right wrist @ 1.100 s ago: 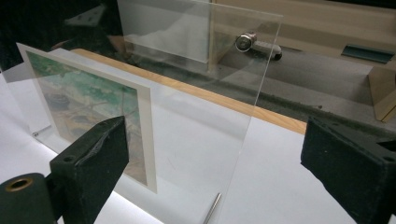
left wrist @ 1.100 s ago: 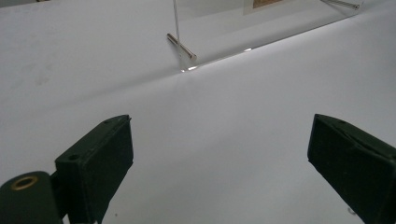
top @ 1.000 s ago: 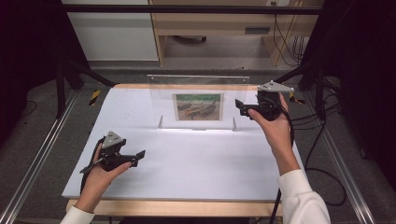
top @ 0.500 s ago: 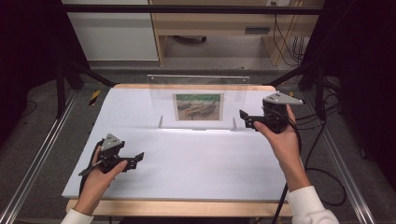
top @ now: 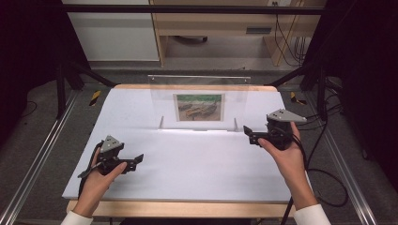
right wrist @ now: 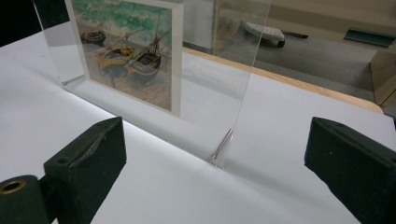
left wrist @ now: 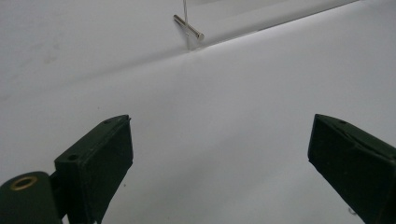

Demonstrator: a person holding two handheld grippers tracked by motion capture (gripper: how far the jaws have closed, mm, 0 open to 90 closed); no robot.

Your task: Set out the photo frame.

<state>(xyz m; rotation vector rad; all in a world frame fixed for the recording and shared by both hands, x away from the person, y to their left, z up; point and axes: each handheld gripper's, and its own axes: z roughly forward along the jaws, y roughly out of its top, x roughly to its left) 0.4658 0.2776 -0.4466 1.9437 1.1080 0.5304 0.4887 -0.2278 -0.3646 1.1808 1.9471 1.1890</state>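
Both pairs of jaws spread and empty over the white tabletop (top: pixel 197 164)

The right gripper (top: pixel 253 136) hangs just beside the clear acrylic picture stand (top: pixel 199 101), upright at the far middle with its boat picture (right wrist: pixel 128 56); the left gripper (top: pixel 136 161) sits well apart. A careless nudge could tip that thin panel off its pins (right wrist: pixel 222 144)
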